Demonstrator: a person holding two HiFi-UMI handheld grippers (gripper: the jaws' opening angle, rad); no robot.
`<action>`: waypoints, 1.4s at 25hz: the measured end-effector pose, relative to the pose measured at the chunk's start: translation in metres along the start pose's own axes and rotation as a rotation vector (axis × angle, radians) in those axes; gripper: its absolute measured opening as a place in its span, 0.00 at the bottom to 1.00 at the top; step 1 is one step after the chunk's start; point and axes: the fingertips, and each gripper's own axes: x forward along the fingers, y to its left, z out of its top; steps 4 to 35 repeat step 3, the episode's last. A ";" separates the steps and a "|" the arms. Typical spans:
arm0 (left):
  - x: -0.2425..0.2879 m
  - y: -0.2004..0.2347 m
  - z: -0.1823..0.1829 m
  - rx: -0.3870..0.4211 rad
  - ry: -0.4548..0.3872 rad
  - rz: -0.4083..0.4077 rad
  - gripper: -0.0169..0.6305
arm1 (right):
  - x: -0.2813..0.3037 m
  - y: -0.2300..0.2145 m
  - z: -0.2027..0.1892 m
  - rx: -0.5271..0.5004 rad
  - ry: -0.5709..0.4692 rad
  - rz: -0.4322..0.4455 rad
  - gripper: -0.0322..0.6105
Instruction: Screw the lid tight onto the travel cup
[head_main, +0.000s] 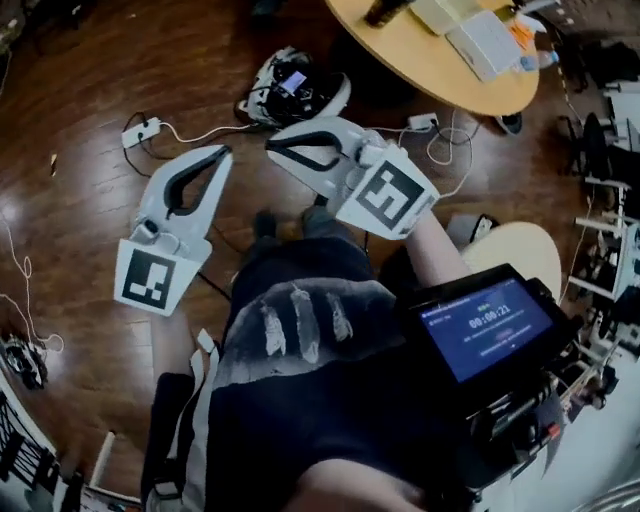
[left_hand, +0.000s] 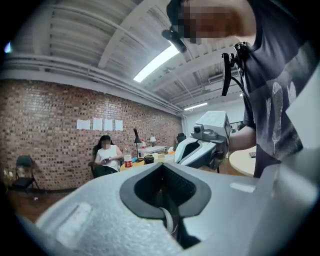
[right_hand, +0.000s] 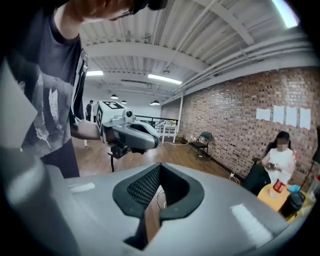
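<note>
My left gripper and my right gripper hang in the air over the wooden floor, tips close together and pointing away from me. Both are shut with nothing between the jaws. The left gripper view looks along its shut jaws and shows the right gripper just beyond. In the right gripper view the shut jaws sit below the left gripper. A dark cup stands on a far round table, also seen as a dark cup at the right edge; it is too small to make out a lid.
A round wooden table with boxes stands ahead to the right. A headset-like device and a power strip with cables lie on the floor. A seated person is beside the table. A lit screen hangs at my chest.
</note>
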 end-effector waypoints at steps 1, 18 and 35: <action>-0.002 0.004 -0.008 -0.044 0.010 0.038 0.03 | 0.009 0.001 0.013 -0.062 -0.041 0.032 0.06; 0.003 0.005 -0.021 -0.083 0.020 0.079 0.03 | 0.019 0.003 0.032 -0.191 -0.116 0.086 0.06; 0.003 0.005 -0.021 -0.083 0.020 0.079 0.03 | 0.019 0.003 0.032 -0.191 -0.116 0.086 0.06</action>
